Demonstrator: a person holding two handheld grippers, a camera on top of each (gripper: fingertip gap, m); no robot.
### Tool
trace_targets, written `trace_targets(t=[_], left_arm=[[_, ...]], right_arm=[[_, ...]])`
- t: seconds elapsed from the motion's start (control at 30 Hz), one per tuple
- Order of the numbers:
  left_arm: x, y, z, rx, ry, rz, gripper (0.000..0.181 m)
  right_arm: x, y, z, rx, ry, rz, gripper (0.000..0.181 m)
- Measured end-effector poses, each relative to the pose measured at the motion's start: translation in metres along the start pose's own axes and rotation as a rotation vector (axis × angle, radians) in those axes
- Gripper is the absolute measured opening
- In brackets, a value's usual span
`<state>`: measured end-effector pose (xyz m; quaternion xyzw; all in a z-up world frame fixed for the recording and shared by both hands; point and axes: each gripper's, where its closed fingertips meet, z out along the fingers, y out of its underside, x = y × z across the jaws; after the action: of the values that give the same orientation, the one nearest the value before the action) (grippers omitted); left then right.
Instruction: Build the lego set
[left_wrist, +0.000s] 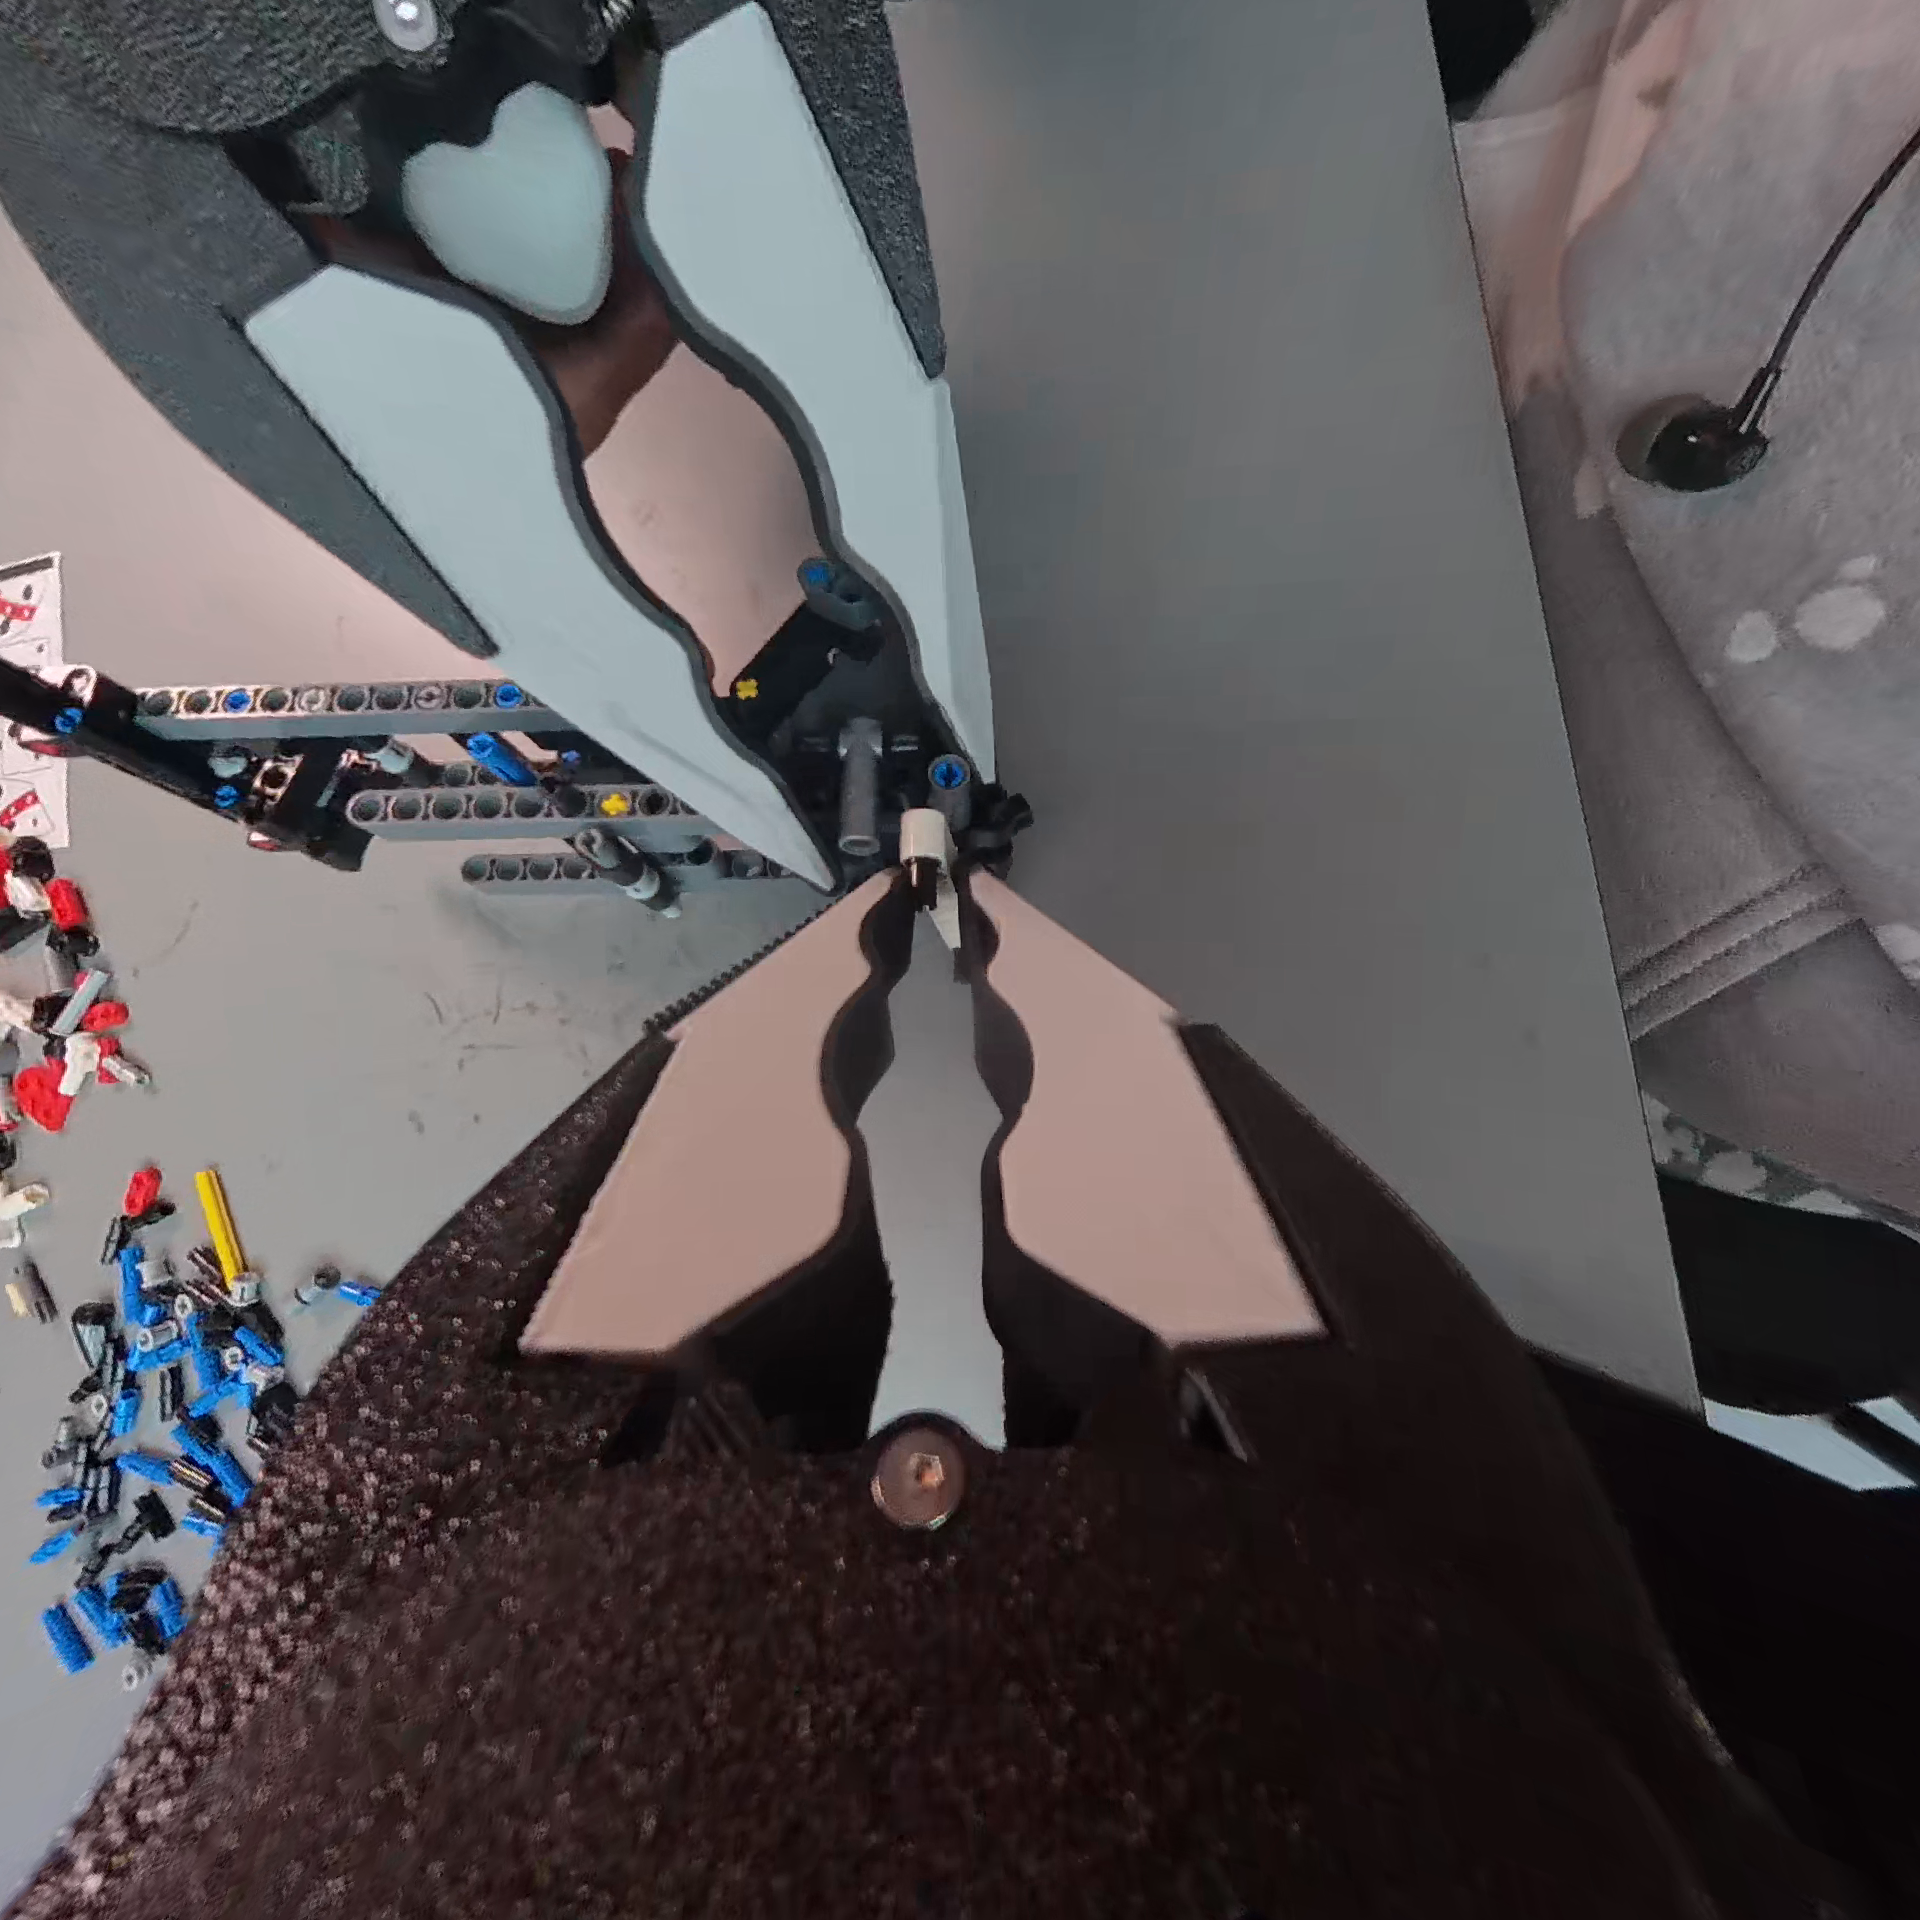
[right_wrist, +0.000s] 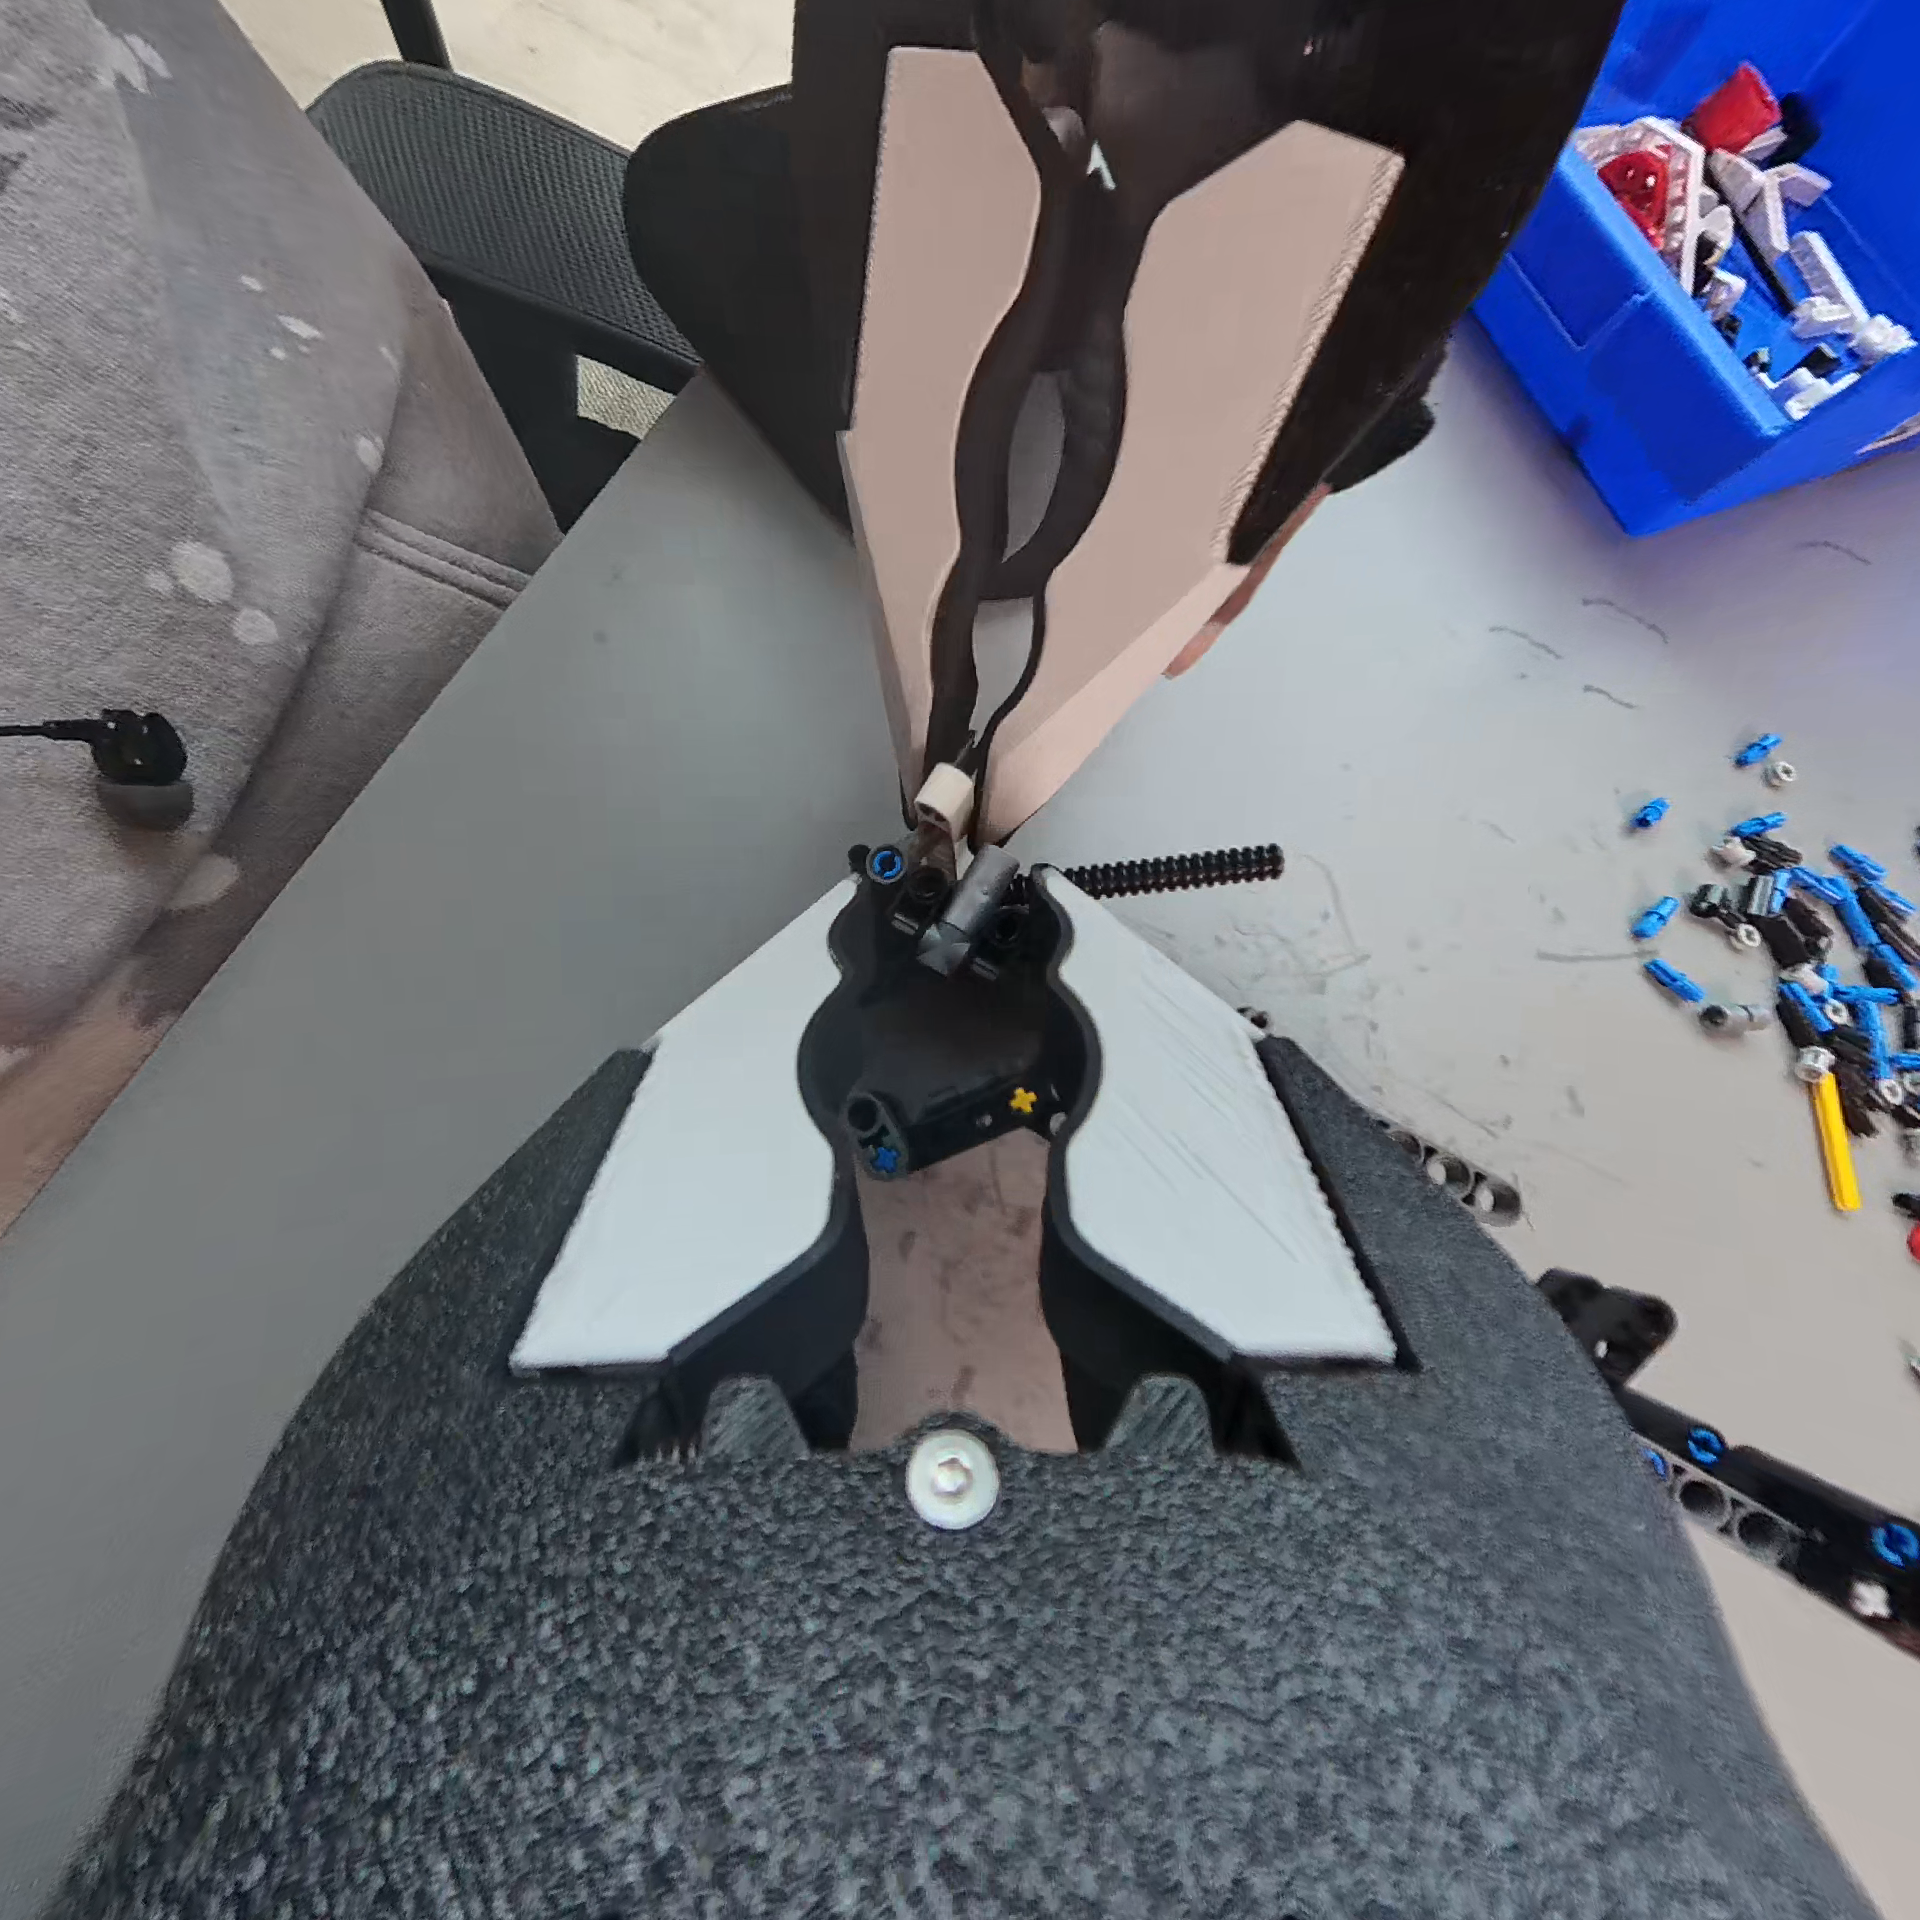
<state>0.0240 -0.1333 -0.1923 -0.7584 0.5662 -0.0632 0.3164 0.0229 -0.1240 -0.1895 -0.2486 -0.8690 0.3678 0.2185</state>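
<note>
Grey tabletop: one table (right_wrist: 1403, 665), scuffed, carrying everything.
Far-left paper: one printed sheet (left_wrist: 26, 665) at the left edge of the left wrist view, partly cut off.
Red-and-white pieces: one loose cluster (left_wrist: 57, 997) below that sheet; too jumbled to count.
Blue-and-black pins: one scattered pile (left_wrist: 156, 1434) near the left edge, with one yellow axle (left_wrist: 220, 1226) at its top.
Lego frame: one long assembly (left_wrist: 416, 790) of three grey holed beams with black and blue connectors, lying across the table; its right end runs between the right gripper's fingers.
Right gripper: (right_wrist: 940, 894) pale grey fingers clamped on the black end of the lego frame; two yellow cross marks show on the frame in the left wrist view.
Left gripper: (left_wrist: 930, 883) pinkish fingers closed together, pinching one small beige bush (left_wrist: 923, 836) right at the tips, touching the frame's end beside a grey axle stub (left_wrist: 860, 800).
Black ridged rod: one (right_wrist: 1174, 868), sticking out to the right from behind the frame's end.
Blue bin: one (right_wrist: 1662, 416), far right, holding red, white and grey parts.
Chair: one black mesh seat (right_wrist: 499, 229) beyond the table's edge.
</note>
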Motion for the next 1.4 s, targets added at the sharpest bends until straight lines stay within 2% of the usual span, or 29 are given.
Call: trace_targets(t=[0.37, 0.5, 0.7, 0.83, 0.9, 1.27, 1.4], left_arm=[[0.017, -0.007, 0.001, 0.016, 0.121, 0.162, 0.008], [0.017, -0.01, 0.002, 0.013, 0.12, 0.091, 0.009], [0.011, -0.009, 0.003, 0.017, 0.04, -0.02, 0.01], [0.009, -0.015, 0.003, 0.062, -0.017, -0.036, 0.016], [0.008, -0.017, 0.004, 0.076, -0.031, -0.05, 0.013], [0.005, -0.02, 0.004, 0.108, 0.016, -0.26, 0.009], [0.007, -0.02, 0.004, 0.088, 0.01, -0.21, 0.009]], right_arm=[[-0.013, -0.001, -0.003, 0.023, -0.079, 0.026, 0.029], [-0.011, 0.0, -0.003, 0.0, -0.054, 0.018, 0.028], [-0.006, 0.002, -0.004, 0.001, 0.016, 0.044, 0.028], [-0.004, 0.002, -0.004, 0.008, 0.056, 0.061, 0.028], [-0.003, 0.002, -0.004, 0.009, 0.058, 0.066, 0.028], [-0.008, 0.002, -0.007, 0.046, 0.043, 0.033, 0.028], [-0.01, 0.001, -0.006, 0.051, 0.038, 0.042, 0.028]])
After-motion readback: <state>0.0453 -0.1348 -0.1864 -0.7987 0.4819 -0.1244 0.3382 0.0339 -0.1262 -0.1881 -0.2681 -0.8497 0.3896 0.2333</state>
